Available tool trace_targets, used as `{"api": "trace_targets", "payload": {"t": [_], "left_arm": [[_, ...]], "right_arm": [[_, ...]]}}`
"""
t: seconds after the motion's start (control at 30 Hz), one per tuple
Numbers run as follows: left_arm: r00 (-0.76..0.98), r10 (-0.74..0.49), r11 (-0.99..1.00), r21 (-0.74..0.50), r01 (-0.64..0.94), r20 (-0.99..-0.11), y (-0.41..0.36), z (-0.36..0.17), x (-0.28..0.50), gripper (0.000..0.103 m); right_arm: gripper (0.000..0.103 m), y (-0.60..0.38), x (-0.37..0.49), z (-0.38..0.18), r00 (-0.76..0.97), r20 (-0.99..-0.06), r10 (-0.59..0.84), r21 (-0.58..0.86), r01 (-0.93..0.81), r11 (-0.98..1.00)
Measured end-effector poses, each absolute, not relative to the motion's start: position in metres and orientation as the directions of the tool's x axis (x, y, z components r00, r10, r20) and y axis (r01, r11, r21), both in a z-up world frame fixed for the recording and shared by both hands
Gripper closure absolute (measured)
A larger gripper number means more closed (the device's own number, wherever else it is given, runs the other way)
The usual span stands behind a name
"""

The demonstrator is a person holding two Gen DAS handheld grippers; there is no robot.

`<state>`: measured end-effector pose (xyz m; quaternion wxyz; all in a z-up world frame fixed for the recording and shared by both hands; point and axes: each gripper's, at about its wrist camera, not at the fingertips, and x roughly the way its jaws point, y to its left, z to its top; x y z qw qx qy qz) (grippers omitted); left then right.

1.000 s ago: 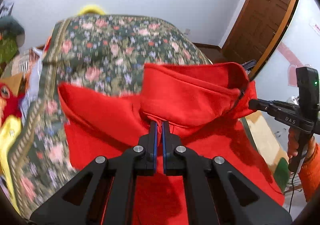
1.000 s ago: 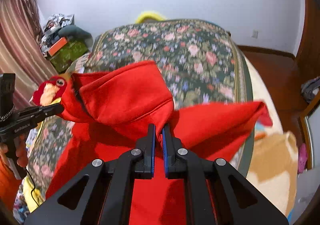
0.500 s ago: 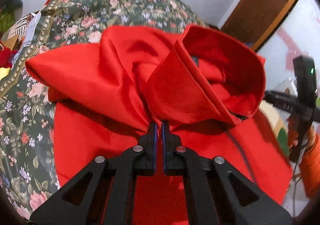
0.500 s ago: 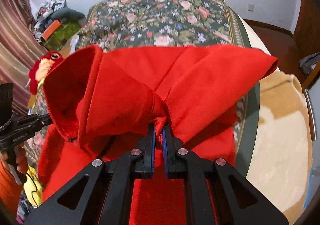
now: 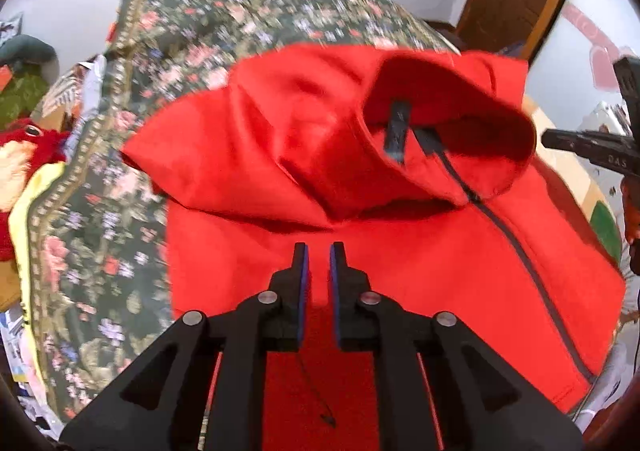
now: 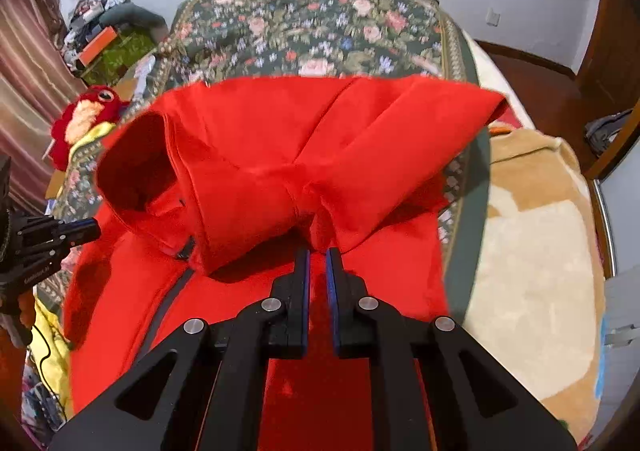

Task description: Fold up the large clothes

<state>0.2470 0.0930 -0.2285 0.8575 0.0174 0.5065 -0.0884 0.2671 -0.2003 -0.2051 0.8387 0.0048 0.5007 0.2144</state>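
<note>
a: where is the jacket in the left wrist view?

b: it lies on the bed, over the flowered bedspread. i see its upper part folded down toward me onto the body, with the collar standing open and the dark zipper running down the right side of the front. the far part of the view is blurred.

a: and my left tool?

b: its jaws have just been opening. they stand slightly apart, and i see red cloth through the gap rather than gripped in it; the fold's edge sits just beyond the fingertips.

a: the right tool?

b: in the right wrist view its jaws stand almost together. a bunched pleat of the jacket meets the tips, and i cannot tell whether the pads pinch it. the sleeve spreads out to the right, reaching the bed's edge.

a: anything beside the bed?

b: a red stuffed toy at the left, and a tan blanket at the right.
</note>
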Motion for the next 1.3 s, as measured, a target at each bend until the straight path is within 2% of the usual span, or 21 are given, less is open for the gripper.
{"api": "trace_targets", "payload": {"t": [0.13,0.27,0.4,0.47,0.57,0.7,0.83,0.87,1.07,1.3], "left_arm": [[0.533,-0.149,0.987,-0.089,0.137,-0.833,0.101,-0.2,0.257,0.069],[0.57,-0.204,0.979,-0.159,0.128,-0.796,0.1,-0.177,0.278,0.066],[0.565,-0.23,0.973,-0.172,0.155,-0.792,0.083,-0.176,0.298,0.057],[0.547,-0.226,0.971,-0.143,0.19,-0.806,0.069,-0.184,0.305,0.053],[0.5,-0.213,0.966,-0.105,0.235,-0.84,0.054,-0.206,0.308,0.052],[0.491,-0.126,0.972,-0.009,0.233,-0.862,0.047,-0.234,0.304,0.053],[0.47,-0.151,0.975,-0.052,0.218,-0.869,0.061,-0.244,0.293,0.071],[0.473,-0.142,0.977,-0.047,0.206,-0.869,0.065,-0.245,0.289,0.072],[0.395,-0.219,0.972,-0.163,0.172,-0.892,0.083,-0.267,0.272,0.071],[0.394,-0.214,0.974,-0.166,0.154,-0.894,0.082,-0.265,0.249,0.065]], "right_arm": [[0.095,-0.2,0.272,-0.181,0.45,-0.804,0.389,0.242,-0.349,0.905],[0.087,-0.188,0.28,-0.166,0.46,-0.773,0.437,0.289,-0.358,0.888],[0.054,-0.166,0.287,-0.165,0.452,-0.761,0.465,0.313,-0.372,0.874],[0.05,-0.153,0.288,-0.169,0.433,-0.767,0.474,0.318,-0.386,0.866],[0.048,-0.138,0.288,-0.182,0.384,-0.791,0.476,0.312,-0.416,0.854],[0.048,-0.131,0.285,-0.204,0.366,-0.832,0.417,0.237,-0.444,0.864],[0.048,-0.142,0.287,-0.225,0.362,-0.876,0.318,0.143,-0.435,0.889],[0.048,-0.148,0.287,-0.229,0.363,-0.883,0.297,0.126,-0.426,0.896],[0.048,-0.18,0.278,-0.243,0.317,-0.904,0.288,0.165,-0.361,0.918],[0.045,-0.179,0.262,-0.233,0.306,-0.899,0.314,0.197,-0.357,0.913]]}}
